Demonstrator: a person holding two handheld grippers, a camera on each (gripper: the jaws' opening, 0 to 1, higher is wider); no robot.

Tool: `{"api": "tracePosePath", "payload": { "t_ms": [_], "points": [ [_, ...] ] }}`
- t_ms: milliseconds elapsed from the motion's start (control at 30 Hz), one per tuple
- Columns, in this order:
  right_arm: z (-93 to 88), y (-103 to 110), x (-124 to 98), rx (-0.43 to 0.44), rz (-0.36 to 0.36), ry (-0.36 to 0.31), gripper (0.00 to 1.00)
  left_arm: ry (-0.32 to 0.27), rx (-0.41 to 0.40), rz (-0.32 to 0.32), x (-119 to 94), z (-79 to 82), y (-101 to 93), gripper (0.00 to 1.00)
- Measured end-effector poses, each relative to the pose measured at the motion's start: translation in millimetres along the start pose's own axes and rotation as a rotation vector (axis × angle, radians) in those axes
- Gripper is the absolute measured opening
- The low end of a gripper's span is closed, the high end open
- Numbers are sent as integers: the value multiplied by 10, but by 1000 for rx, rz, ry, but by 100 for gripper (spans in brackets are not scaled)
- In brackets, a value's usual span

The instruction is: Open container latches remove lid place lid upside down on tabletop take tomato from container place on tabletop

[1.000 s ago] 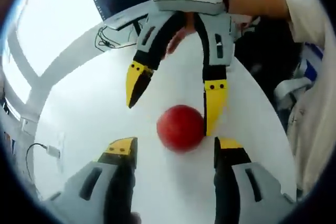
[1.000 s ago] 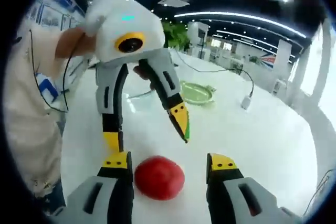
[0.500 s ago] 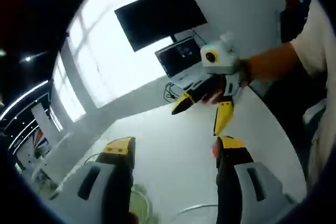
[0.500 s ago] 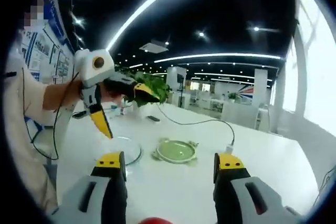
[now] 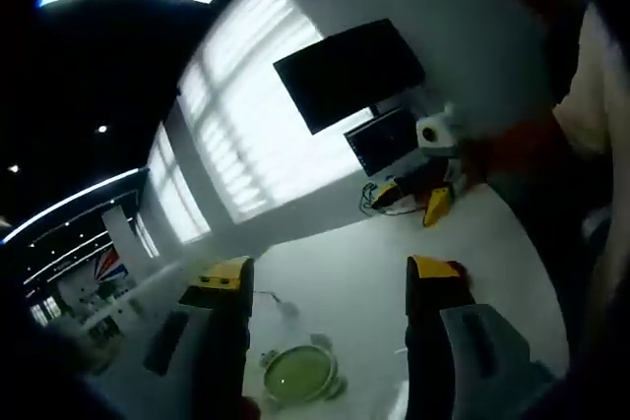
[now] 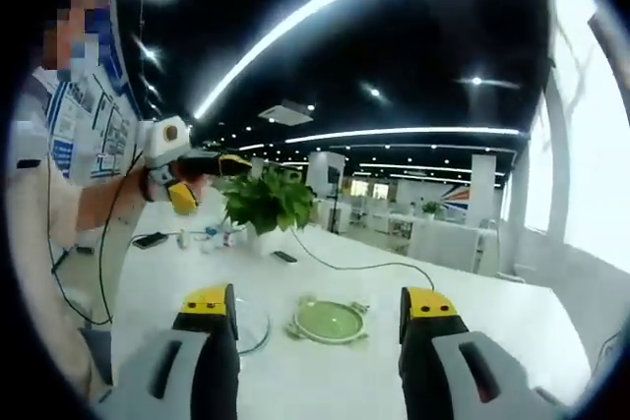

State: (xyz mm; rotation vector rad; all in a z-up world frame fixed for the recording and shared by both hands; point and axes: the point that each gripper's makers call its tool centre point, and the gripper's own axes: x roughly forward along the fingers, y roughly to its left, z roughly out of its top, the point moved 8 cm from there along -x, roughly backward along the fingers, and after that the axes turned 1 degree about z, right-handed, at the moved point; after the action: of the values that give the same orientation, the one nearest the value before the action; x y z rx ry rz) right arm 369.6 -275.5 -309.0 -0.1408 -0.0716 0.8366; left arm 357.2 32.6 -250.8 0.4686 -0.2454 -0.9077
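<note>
Left gripper [image 5: 323, 277]: jaws spread, empty, lifted clear | Right gripper [image 6: 320, 304]: jaws spread, empty, raised | Green lid [image 6: 329, 320]: lower centre, on the white table [image 6: 492, 322] beside the clear container [image 6: 246, 327] | Tomato: I cannot locate it | I judge the task done.

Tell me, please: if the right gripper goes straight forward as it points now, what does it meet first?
Probably the green lid on the table, which lies between the open jaws of the right gripper. Depth is unclear.
</note>
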Motion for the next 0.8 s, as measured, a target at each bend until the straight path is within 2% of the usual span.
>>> {"api": "tracePosePath", "payload": {
  "t_ms": [100, 267, 367, 433, 500, 633, 700, 767, 800],
  "points": [
    [60, -12, -93, -15, -38, -34, 58, -32, -8, 70, -229, 21, 131, 53],
    [59, -83, -282, 18, -128, -110, 57, -58, -36, 213, -629, -32, 329, 53],
    [0, -166, -394, -1, -227, -115, 57, -87, -57, 352, -864, -86, 445, 52],
    [-37, -209, -459, 2, -280, -129, 57, -83, -63, 454, -1049, -187, 494, 51],
    [-59, -241, -511, 13, -309, -144, 57, -88, -85, 515, -1193, -271, 515, 51],
    [-79, -281, -638, 47, -351, -180, 57, -86, -146, 587, -1460, -429, 542, 51],
    [-89, -274, -683, 46, -368, -178, 57, -83, -156, 647, -1609, -507, 562, 51],
    [-110, -267, -735, 30, -394, -168, 57, -87, -200, 705, -1741, -583, 573, 51],
    [-127, -257, -759, 27, -400, -164, 57, -73, -198, 761, -1854, -652, 577, 50]
  ]
}}
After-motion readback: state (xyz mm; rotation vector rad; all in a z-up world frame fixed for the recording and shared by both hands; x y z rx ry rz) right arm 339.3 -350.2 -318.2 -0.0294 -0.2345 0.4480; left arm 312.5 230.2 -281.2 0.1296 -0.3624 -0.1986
